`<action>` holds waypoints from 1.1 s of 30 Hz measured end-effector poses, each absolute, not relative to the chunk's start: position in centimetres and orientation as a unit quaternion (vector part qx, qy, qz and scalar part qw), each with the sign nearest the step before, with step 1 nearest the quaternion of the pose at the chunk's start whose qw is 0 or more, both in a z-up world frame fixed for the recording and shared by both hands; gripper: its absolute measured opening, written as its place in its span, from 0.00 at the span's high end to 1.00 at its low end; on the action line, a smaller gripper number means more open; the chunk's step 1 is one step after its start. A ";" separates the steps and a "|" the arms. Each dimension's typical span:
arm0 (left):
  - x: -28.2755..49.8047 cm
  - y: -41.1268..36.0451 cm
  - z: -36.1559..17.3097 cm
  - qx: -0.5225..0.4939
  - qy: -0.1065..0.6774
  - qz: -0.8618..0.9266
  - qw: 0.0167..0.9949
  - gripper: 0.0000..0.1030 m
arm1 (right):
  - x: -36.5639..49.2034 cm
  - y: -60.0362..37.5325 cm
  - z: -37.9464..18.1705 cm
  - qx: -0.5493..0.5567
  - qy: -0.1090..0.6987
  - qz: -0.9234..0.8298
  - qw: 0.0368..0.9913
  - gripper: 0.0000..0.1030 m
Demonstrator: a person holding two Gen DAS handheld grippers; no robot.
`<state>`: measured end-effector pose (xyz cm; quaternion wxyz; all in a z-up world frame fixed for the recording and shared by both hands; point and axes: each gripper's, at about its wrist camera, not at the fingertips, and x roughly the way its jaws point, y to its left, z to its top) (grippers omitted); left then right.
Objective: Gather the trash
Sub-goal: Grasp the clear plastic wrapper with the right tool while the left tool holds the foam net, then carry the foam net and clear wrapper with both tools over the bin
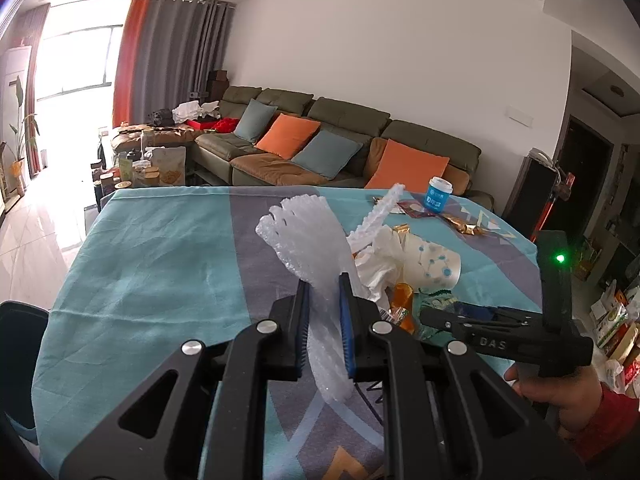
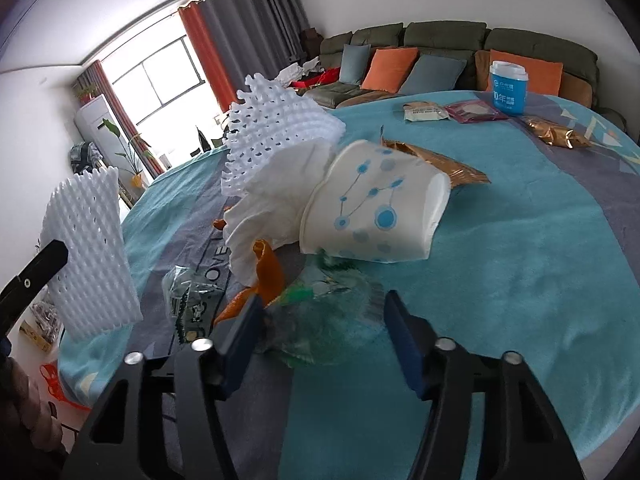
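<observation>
A: Left gripper clamped on white foam netting, lifted above the table.
B: Right gripper half-open around a green wrapper, not yet pinched. Cup, tissue, peel left mid-table; wrappers near the far edge.

A home living room. At twelve o'clock beyond the cloth-covered table stands a long green sofa with orange and grey-blue cushions. At ten o'clock, grey and orange curtains frame a bright window, with a potted plant beside it.
</observation>
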<state>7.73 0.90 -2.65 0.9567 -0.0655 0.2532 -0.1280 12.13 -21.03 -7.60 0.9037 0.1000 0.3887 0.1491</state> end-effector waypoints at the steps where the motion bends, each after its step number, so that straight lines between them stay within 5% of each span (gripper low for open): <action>1: 7.7 1.0 -2.6 -0.066 0.253 -0.128 0.957 0.86 | 12.2 -21.0 -7.6 0.102 0.390 0.151 0.903 0.50; 11: 7.9 0.9 -2.9 -0.068 0.251 -0.127 0.957 0.86 | 11.5 -21.3 -6.8 0.099 0.384 0.149 0.906 0.82; 33: 3.5 8.8 -0.8 -0.080 0.197 -0.019 0.977 0.86 | 10.3 -11.7 3.4 0.005 0.263 0.278 0.924 0.84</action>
